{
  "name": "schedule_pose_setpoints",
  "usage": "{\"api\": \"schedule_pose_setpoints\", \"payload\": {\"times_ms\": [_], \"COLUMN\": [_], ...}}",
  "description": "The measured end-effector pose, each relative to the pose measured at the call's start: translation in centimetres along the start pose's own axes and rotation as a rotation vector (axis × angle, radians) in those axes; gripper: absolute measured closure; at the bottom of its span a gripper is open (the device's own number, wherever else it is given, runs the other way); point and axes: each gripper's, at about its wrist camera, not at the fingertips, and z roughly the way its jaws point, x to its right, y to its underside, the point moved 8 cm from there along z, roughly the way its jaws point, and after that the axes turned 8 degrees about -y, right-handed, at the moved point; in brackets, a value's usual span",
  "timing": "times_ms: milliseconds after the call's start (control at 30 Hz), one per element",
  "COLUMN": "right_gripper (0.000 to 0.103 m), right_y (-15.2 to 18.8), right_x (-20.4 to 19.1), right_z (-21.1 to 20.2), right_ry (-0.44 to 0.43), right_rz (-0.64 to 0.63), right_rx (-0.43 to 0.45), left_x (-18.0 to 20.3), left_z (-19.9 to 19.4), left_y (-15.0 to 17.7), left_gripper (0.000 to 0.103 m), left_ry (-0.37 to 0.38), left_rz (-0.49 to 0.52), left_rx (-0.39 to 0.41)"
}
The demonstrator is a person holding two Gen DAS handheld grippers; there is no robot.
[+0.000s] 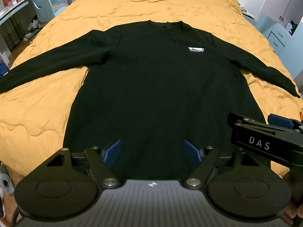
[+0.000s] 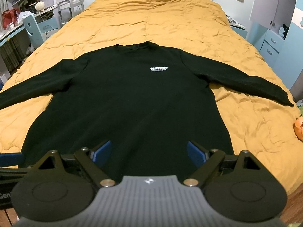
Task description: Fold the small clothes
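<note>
Sweatshirt point(image 1: 151, 87) flat on quilt point(image 1: 170, 5), hem btwn both grippers' spread jaws.

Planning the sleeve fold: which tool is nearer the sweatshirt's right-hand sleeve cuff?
Right. The right tool hovers open over the hem toward that cuff; the left tool, also open, sits farther over, with the right one between it and the cuff.

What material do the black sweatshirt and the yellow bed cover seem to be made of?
The black sweatshirt looks like thick matte knit, maybe cotton fleece: it shows no shine and only soft folds. The yellow bed cover looks like a padded quilt of smooth woven cloth: puffy stitched sections, fine wrinkles, slight sheen.
</note>
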Motion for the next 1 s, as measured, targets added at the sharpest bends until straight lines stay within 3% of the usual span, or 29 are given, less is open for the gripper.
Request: {"api": "schedule_pose_setpoints", "payload": {"times_ms": [1000], "right_gripper": [0.02], "right_y": [0.25], "right_x": [0.07], "right_z": [-0.1], "right_ry": [0.0], "right_rz": [0.002], "right_rx": [0.0], "left_x": [0.28], "left_z": [0.25], "left_y": [0.37], "left_gripper": [0.014], "left_ry": [-0.004], "left_rz": [0.013], "left_rx": [-0.016]}}
